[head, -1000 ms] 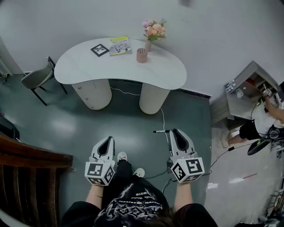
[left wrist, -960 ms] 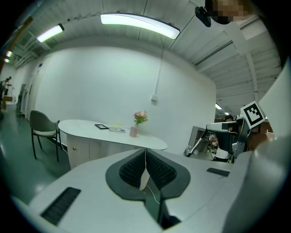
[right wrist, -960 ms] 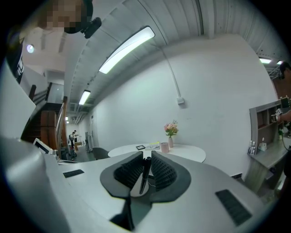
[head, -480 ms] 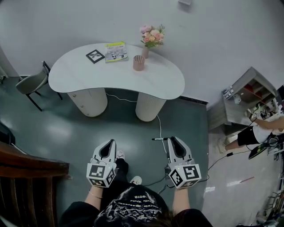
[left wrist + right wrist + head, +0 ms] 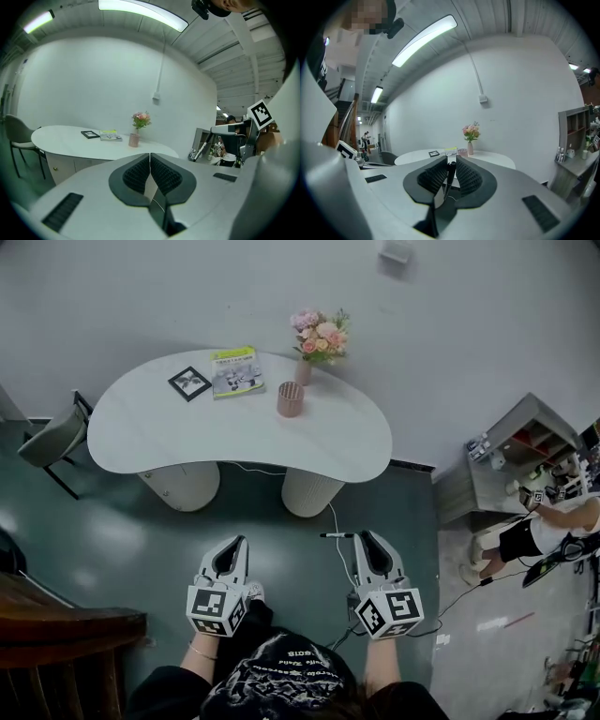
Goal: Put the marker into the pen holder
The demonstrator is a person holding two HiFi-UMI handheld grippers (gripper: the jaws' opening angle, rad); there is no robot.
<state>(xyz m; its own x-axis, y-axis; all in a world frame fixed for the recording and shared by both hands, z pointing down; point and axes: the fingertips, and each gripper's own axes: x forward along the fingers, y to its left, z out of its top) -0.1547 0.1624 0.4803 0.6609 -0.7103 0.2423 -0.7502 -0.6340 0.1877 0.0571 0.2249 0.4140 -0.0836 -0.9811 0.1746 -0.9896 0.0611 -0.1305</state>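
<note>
A thin black marker (image 5: pixel 337 535) lies crosswise in my right gripper (image 5: pixel 366 539), its tip poking out to the left; the right gripper view shows the marker (image 5: pixel 449 174) pinched between the dark ribbed pads of that gripper (image 5: pixel 452 162). My left gripper (image 5: pixel 238 546) hangs beside it with its jaws pressed together on nothing (image 5: pixel 150 156). Both are held over the floor, well short of the table. The pink pen holder (image 5: pixel 290 399) stands on the table's far side, and shows small in both gripper views (image 5: pixel 134 139) (image 5: pixel 462 152).
The white curved table (image 5: pixel 178 432) on two round pedestals also carries a vase of flowers (image 5: pixel 315 337), a booklet (image 5: pixel 236 371) and a framed picture (image 5: pixel 189 382). A chair (image 5: pixel 47 439) stands left, a wooden rail (image 5: pixel 66 629) near left, a grey shelf unit (image 5: pixel 511 460) and a person (image 5: pixel 548 521) right. A cable (image 5: pixel 339 521) runs over the floor.
The table has slid lower and to the left in the head view as the person moves. Both grippers keep their pose, the marker still in the right one.
</note>
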